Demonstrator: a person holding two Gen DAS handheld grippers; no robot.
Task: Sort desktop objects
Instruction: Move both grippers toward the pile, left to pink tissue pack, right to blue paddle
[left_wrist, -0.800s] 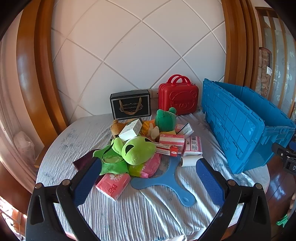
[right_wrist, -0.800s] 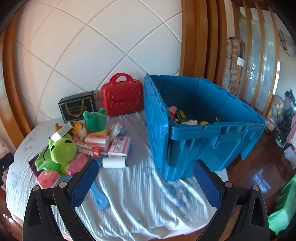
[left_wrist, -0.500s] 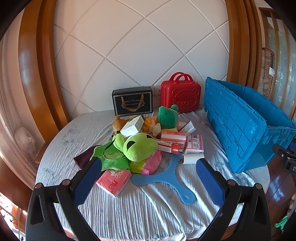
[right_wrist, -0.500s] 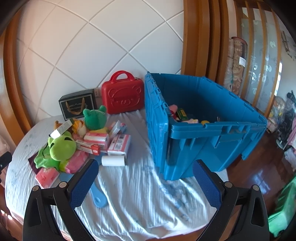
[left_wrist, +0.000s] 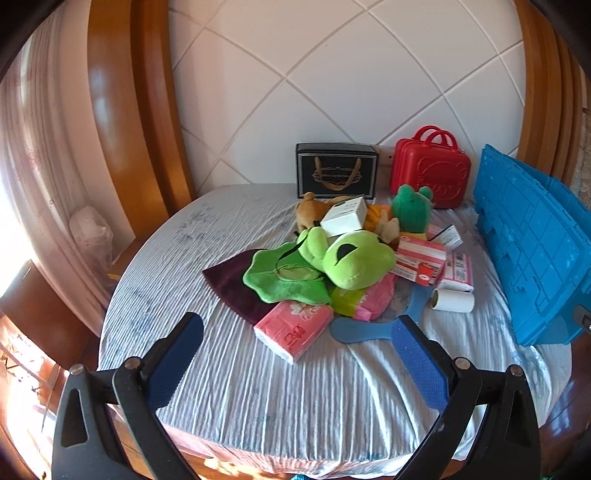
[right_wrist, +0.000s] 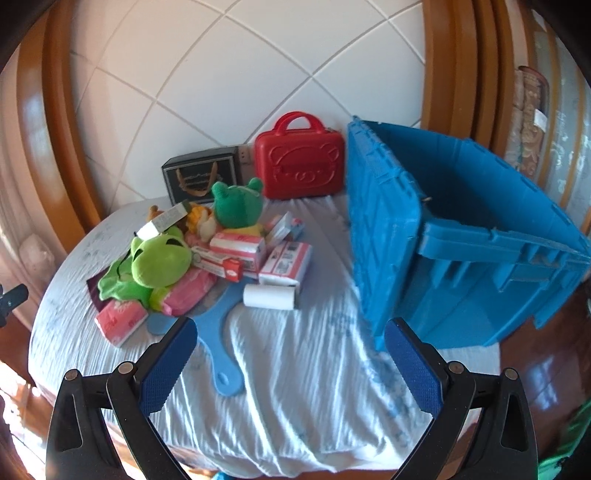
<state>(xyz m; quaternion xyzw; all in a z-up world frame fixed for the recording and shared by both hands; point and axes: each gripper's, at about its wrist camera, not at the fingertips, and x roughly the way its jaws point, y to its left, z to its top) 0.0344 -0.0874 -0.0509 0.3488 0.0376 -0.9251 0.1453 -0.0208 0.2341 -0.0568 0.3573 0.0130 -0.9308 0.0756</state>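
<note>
Desktop objects are heaped on a round table covered by a striped white cloth (left_wrist: 258, 387), ahead of both sets of tongs. In the left wrist view the left gripper (left_wrist: 295, 354) is held wide open with nothing between its blue pads, above the bare cloth near the table's front edge. From it, a pink tissue pack (left_wrist: 293, 328) lies just ahead at about 12 o'clock, apart from the pads. A lime green frog plush (left_wrist: 354, 264) is piled farther on at about 1 o'clock, resting on a dark purple cloth (left_wrist: 236, 286). A white roll (left_wrist: 453, 300) is seen at 2 o'clock, beside pink and white boxes (left_wrist: 421, 260). A blue flat paddle (left_wrist: 364, 328) lies close to the right-hand pad; contact cannot be told.

In the right wrist view the right gripper (right_wrist: 290, 363) is likewise spread fully, empty, over the cloth. The paddle's handle (right_wrist: 225, 365) lies between its pads, nearer the left-hand one. The heap is found at 10 to 11 o'clock, with a dark green plush (right_wrist: 236, 203) at its back. A blue crate (right_wrist: 461, 236) stands at 1 to 2 o'clock, its near corner just beyond the right-hand pad. A red case (right_wrist: 299, 170) and a black box (right_wrist: 199, 177) stand against the tiled wall at 12 o'clock.
</note>
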